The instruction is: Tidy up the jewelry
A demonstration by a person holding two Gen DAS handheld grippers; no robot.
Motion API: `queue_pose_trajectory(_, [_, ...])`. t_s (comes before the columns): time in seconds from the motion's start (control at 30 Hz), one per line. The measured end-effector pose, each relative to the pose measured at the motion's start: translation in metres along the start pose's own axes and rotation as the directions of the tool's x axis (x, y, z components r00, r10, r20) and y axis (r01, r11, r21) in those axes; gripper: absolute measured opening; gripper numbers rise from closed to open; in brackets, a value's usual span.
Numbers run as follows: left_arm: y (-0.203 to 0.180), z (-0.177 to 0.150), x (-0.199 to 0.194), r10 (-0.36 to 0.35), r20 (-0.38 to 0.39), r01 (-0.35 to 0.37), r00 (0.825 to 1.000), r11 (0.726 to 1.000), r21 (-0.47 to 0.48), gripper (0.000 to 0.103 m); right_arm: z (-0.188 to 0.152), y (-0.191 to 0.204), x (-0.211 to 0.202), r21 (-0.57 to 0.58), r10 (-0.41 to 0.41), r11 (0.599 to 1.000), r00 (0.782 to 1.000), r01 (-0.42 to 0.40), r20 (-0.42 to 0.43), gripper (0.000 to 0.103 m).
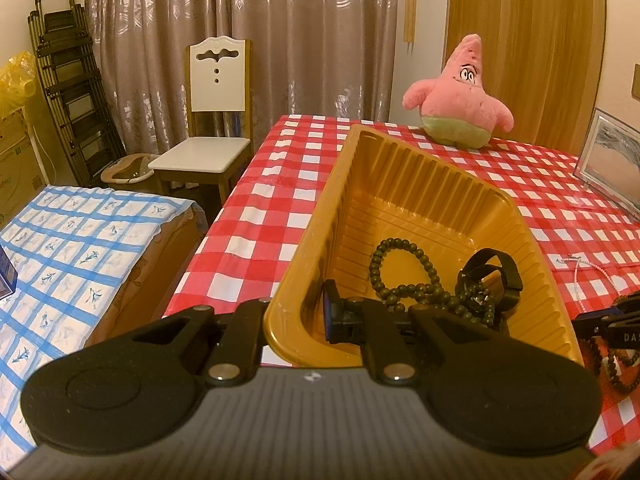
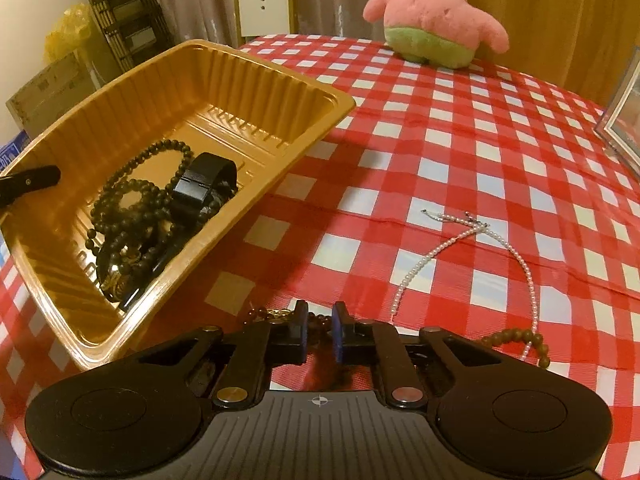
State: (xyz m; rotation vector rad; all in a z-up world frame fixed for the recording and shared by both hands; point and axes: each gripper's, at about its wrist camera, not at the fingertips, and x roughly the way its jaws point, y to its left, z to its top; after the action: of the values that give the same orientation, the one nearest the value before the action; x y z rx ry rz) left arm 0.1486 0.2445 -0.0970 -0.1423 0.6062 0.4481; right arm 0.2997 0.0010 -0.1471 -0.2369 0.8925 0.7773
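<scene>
One gold plastic tray (image 2: 256, 80), one pearl necklace (image 2: 460, 240) and one brown bead bracelet (image 2: 516, 338) are on the red-checked tablecloth (image 2: 460, 128). One pink plush toy (image 2: 436, 20) stands at the table's far edge, and one framed picture (image 1: 608, 156) far right.

The tablecloth ahead of the right gripper (image 2: 320, 330) is open up to the plush. The tray sits ahead and left of it, its long rim just beside. The tray's left side lies near the table's left edge, beyond which stands a white chair (image 1: 212, 120).

The tray holds dark bead strands (image 2: 132, 200), tangled so no count is possible, and one black watch (image 2: 204, 182), all at its near end.

The left gripper (image 1: 296, 316) has its fingers straddling the tray's near corner wall; whether they pinch it cannot be told.

The right gripper's fingers stand narrowly apart, with the brown bracelet's beads in the gap; whether they are gripped cannot be told. The pearl necklace lies ahead and right.
</scene>
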Motion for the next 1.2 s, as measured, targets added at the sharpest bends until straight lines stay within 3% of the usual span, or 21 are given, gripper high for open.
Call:
queue_pose_trajectory(0.17, [0.000, 0.000, 0.000, 0.000, 0.000, 0.000, 1.000, 1.000, 0.000, 0.011, 0.000, 0.000, -0.005, 0.004, 0.006, 1.000, 1.000, -0.006, 0.020, 0.004])
queue_pose_trajectory(0.6, [-0.001, 0.000, 0.002, -0.002, 0.003, 0.002, 1.000, 1.000, 0.003, 0.011, 0.018, -0.003, -0.061, 0.091, 0.098, 0.989, 0.982, -0.114, 0.163, 0.004])
queue_pose_trajectory(1.2, [-0.002, 0.001, 0.002, -0.003, 0.005, 0.003, 1.000, 1.000, 0.004, 0.011, 0.027, -0.033, -0.112, 0.187, 0.088, 0.972, 0.962, -0.140, 0.259, 0.004])
